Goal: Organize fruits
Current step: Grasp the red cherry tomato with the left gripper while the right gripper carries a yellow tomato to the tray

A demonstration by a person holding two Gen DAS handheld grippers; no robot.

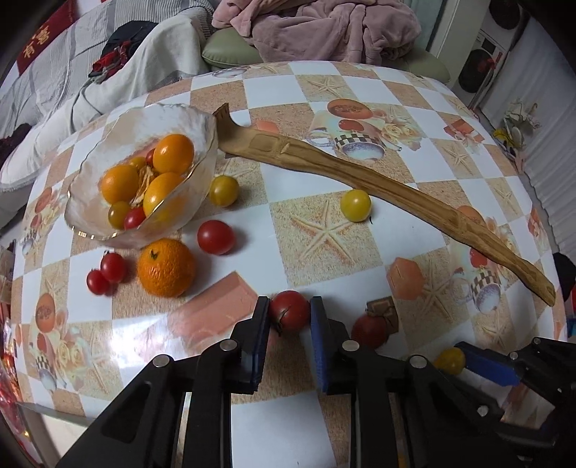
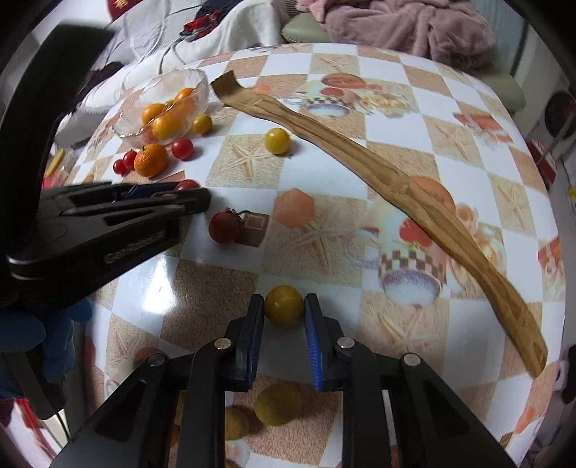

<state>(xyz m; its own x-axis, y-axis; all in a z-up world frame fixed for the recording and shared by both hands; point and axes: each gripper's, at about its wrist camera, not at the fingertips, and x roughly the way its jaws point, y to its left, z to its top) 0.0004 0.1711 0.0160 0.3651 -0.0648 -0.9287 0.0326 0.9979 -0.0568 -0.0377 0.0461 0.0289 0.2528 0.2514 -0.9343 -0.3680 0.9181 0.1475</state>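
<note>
On the table's near side my left gripper (image 1: 289,306) is shut on a red tomato (image 1: 289,315), its blue pads pressing both sides. My right gripper (image 2: 283,300) is likewise shut on a small yellow tomato (image 2: 283,305) that rests on the tabletop. A glass bowl (image 1: 90,201) at the far left holds oranges and small tomatoes. Loose around it lie an orange (image 1: 166,267), three red tomatoes (image 1: 216,237) and two yellow tomatoes (image 1: 355,205). Another red tomato (image 1: 369,331) sits between the two grippers.
A long wooden back scratcher (image 1: 360,172) lies diagonally across the checkered tablecloth (image 1: 324,90), from beside the bowl to the right edge. Behind the table are a green cushion with a pink blanket (image 1: 324,28) and grey bedding. A blue-gloved hand (image 2: 54,334) holds the left gripper.
</note>
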